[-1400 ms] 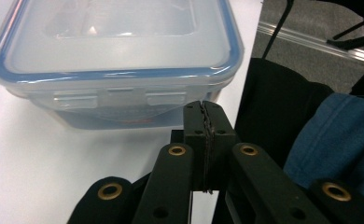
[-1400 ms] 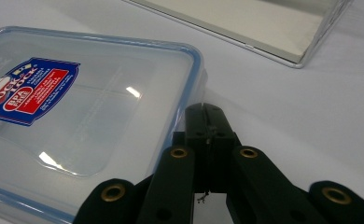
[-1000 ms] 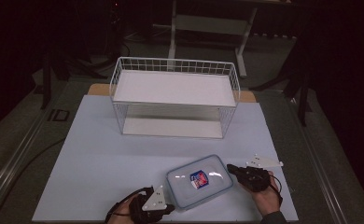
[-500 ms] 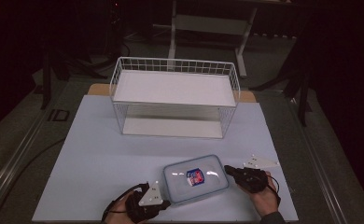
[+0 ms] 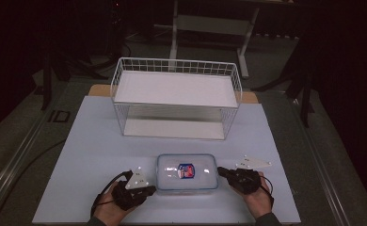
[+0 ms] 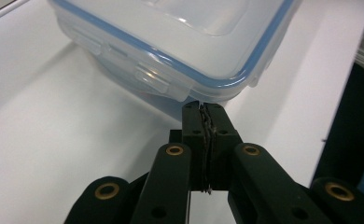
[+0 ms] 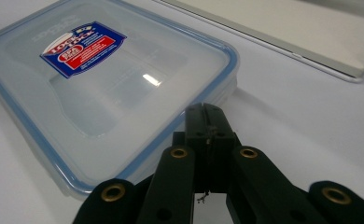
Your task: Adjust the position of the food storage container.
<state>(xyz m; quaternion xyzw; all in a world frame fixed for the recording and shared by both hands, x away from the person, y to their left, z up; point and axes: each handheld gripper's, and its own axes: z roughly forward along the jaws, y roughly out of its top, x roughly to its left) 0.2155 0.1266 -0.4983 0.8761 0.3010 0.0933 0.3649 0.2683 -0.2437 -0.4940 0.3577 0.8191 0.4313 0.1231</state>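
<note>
Clear plastic box with blue-edged lid (image 5: 187,172) sits on white surface (image 5: 97,141). Left tool (image 5: 146,191), right tool (image 5: 220,171) both pinched tight, empty, at box ends. Step: squeezing box between tools. Next: push inward evenly, lift.

A lidded container (image 5: 187,172) lies on the table (image 5: 92,141) near its front edge, about midway between the left and right edges. The left gripper (image 5: 148,190) sits just beside the container's front left corner, the right gripper (image 5: 220,171) at its right side. Behind the container, toward the back edge, stands a two-tier wire rack (image 5: 177,101).
</note>
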